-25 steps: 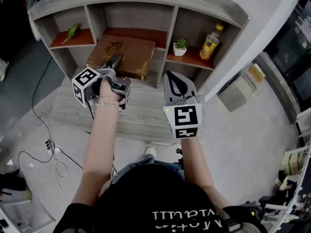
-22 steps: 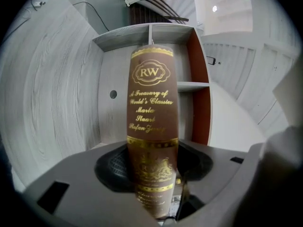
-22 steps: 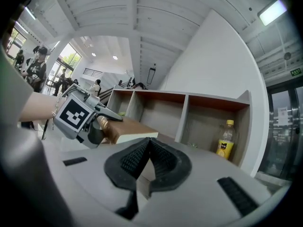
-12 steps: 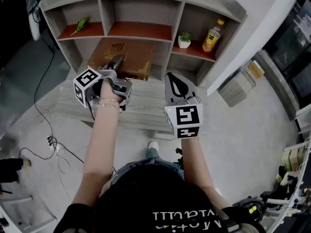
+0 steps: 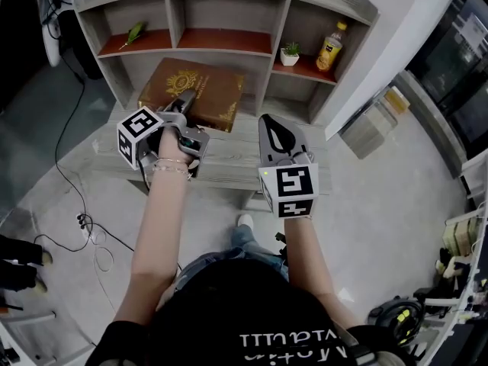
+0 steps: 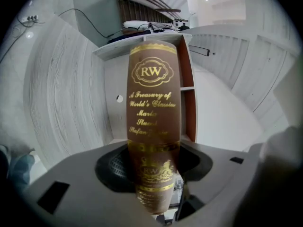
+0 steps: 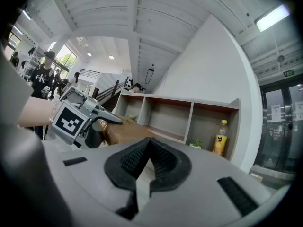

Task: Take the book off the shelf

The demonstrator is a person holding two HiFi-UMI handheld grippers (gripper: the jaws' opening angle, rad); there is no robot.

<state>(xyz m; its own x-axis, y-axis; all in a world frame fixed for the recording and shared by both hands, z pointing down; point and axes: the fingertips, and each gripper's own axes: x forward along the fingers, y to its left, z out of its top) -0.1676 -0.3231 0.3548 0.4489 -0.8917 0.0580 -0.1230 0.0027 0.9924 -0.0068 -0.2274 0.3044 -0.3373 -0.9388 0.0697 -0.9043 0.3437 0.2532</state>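
Note:
A thick brown book [image 5: 194, 90] with gold ornament hangs flat in the air in front of the grey shelf unit [image 5: 229, 21], outside its compartments. My left gripper [image 5: 185, 101] is shut on the book's near end, and in the left gripper view the gold-lettered spine [image 6: 153, 126] runs up between the jaws. My right gripper [image 5: 276, 130] is beside it to the right, shut with nothing in it; the right gripper view shows the black pads [image 7: 149, 162] meeting.
On the shelf's red-brown boards stand a small potted plant [image 5: 288, 53] and a bottle of yellow drink [image 5: 330, 46] at the right, and a green item [image 5: 134, 32] at the left. A low grey bench [image 5: 221, 162] lies under both grippers. A cable [image 5: 65, 174] trails on the floor at left.
Both grippers and the book have drawn back from the shelf toward me. The book, earlier at the shelf's lower middle opening, now hangs out in front of it.

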